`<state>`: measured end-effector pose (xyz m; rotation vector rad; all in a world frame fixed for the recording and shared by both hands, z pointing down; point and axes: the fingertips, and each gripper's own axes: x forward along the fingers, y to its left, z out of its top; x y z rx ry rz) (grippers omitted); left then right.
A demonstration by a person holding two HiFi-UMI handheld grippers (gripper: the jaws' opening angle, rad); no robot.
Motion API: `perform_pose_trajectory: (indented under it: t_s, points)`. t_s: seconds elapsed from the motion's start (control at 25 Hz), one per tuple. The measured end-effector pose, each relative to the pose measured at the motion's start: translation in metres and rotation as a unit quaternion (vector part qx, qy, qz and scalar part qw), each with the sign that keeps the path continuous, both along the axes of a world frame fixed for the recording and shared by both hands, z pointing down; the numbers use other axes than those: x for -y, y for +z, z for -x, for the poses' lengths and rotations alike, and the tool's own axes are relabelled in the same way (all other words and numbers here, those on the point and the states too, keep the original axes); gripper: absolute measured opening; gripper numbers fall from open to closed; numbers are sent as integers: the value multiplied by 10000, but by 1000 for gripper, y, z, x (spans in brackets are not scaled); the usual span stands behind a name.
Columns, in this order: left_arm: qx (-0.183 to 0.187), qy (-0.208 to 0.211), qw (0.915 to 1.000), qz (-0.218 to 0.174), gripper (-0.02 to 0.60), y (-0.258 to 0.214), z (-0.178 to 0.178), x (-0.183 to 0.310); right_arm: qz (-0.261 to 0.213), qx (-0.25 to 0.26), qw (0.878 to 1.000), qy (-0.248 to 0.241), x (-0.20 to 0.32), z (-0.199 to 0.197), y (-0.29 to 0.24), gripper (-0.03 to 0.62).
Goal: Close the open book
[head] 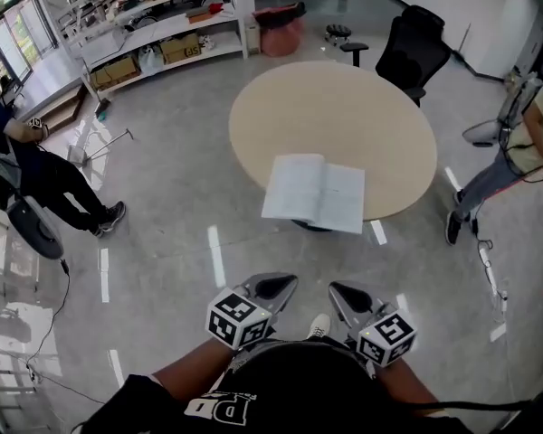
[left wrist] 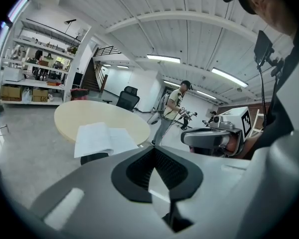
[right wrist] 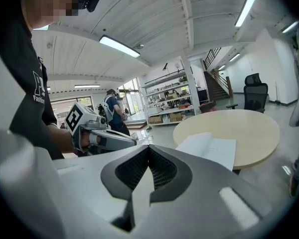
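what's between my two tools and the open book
Only bare grey floor separates the left tool and right tool from the open white book at the round beige table's near edge, as the head view shows.

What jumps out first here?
An open book lies at the near edge of a round table. The left gripper and right gripper are shut and empty, low in the head view, short of the table.

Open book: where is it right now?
Head view, centre: the open book lies flat at the near edge of the round table, across from the black office chair.
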<state>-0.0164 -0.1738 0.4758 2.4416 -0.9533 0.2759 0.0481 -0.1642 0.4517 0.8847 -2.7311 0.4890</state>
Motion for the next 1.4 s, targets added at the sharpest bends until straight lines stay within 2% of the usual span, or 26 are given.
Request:
perform_pose_trajectory:
  t_s: [0.16,0.4,0.56,0.76,0.84,0.92,1.0,1.16,1.24,1.32,1.4]
  points:
    - [-172,-216,9991,321,8,8,-19,33,48,66,10000,23,28,-30,2,8]
    - [-500,-916,9925,642,8,15,-32,82,103,113,9999,46,60,-81,4,8]
    - [-353,-1353,9887,542,8,14,-13,113,180,106,9998,1,72,-88,10,8]
    - [-460,-1754,9806,738,8,49,32,149,204,44,9998,-5,84,-77,29,8]
    - [-255,-1824,9803,708,8,66,52,164,245,-26,9996,137,96,-72,35,8]
    - [208,-1662,9840,611,9,82,64,173,328,-98,9990,286,103,-64,40,8]
    - [439,-1491,9858,635,58,98,74,178,338,-179,9985,392,106,-54,41,8]
    - [109,-1481,9835,1038,84,127,97,199,334,-352,9969,616,116,-35,46,8]
    - [-70,-1546,9793,1308,110,145,112,209,388,-465,9955,724,117,-29,50,8]
    - [-319,-1764,9700,1645,123,166,130,220,442,-564,9937,864,119,-26,52,8]
    - [-662,-2048,9553,2028,132,189,149,231,543,-600,9915,1021,124,-25,54,8]
